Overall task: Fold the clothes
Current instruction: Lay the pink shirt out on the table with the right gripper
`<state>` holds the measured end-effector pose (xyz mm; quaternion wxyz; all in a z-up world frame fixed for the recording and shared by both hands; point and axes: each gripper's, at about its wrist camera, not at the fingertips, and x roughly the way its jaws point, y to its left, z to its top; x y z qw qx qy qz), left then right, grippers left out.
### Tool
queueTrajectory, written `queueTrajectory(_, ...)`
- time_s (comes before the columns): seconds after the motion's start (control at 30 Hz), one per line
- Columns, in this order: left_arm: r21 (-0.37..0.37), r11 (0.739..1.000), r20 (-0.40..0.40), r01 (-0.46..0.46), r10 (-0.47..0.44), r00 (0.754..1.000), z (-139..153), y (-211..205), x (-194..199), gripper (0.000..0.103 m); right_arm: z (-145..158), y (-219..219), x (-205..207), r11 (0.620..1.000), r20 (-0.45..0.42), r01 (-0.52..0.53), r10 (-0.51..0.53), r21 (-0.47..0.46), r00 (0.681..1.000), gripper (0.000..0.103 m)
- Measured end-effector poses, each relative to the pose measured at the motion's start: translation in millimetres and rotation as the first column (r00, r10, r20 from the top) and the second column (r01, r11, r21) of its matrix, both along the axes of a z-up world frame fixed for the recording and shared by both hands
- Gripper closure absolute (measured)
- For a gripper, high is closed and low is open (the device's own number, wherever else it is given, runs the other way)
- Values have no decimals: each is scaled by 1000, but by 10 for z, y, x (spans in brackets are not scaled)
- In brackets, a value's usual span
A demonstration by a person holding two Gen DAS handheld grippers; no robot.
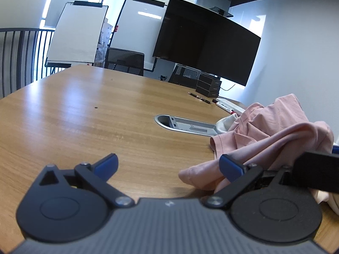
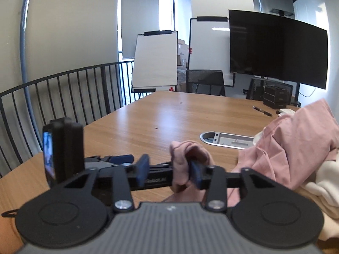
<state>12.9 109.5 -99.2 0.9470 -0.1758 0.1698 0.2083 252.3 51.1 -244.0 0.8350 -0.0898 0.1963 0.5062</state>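
Cloth lies right of the left gripper (image 1: 167, 166), whose jaws gape empty: the pink shirt (image 1: 275, 135) trails a fold toward them. From the right gripper (image 2: 169, 172), jaws parted, that fold drapes its right pad, seemingly unpinched; right hand nearer.

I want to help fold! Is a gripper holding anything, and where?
Nothing is gripped. The right gripper is open; a bunched end of the pink shirt only drapes over one finger.
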Motion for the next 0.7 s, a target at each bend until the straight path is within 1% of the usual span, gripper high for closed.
queueTrajectory(0.03, -10, 1000, 0, -4, 4, 1000, 0, 18, -5, 1, 42, -26, -40, 1000, 2, 1, -1, 7, 1000, 46)
queueTrajectory(0.07, -24, 1000, -1, -8, 8, 1000, -1, 42, -8, 1, 183, -56, -90, 1000, 4, 6, -6, 17, 1000, 46)
queueTrajectory(0.1, -37, 999, -2, -12, 12, 1000, -3, 65, -10, 1, 421, -233, -344, 999, 3, 18, -18, 32, 1000, 45)
queueTrajectory(0.13, -51, 999, -6, -16, 16, 1000, -7, 85, -11, 1, 665, -482, -688, 998, 1, 32, -32, 49, 999, 43)
queueTrajectory(0.23, -84, 996, -18, -24, 22, 1000, -26, 135, -5, 1, 864, -662, -901, 992, -8, 76, -76, 96, 997, 38)
queueTrajectory(0.27, -90, 996, -23, -23, 21, 1000, -36, 146, 3, 1, 892, -675, -928, 989, -8, 97, -97, 111, 995, 36)
queueTrajectory(0.33, -94, 995, -29, -19, 16, 999, -50, 146, 8, 1, 903, -675, -936, 982, -5, 130, -130, 135, 991, 35)
queueTrajectory(0.4, -96, 995, -34, -12, 8, 999, -59, 139, 13, 1, 928, -651, -957, 980, -11, 145, -145, 136, 989, 32)
queueTrajectory(0.47, -91, 996, -35, -6, 3, 999, -58, 121, 12, 1, 941, -634, -951, 978, -18, 155, -154, 137, 988, 24)
queueTrajectory(0.53, -89, 996, -36, -5, 1, 999, -59, 117, 13, 1, 973, -616, -956, 979, -28, 163, -160, 125, 987, 21)
queueTrajectory(0.57, -89, 996, -36, -4, 1, 999, -61, 118, 15, 1, 990, -592, -956, 977, -41, 177, -174, 118, 984, 18)
queueTrajectory(0.7, -90, 996, -38, -8, 4, 999, -66, 130, 21, 1, 991, -641, -816, 967, -131, 229, -214, 111, 968, 18)
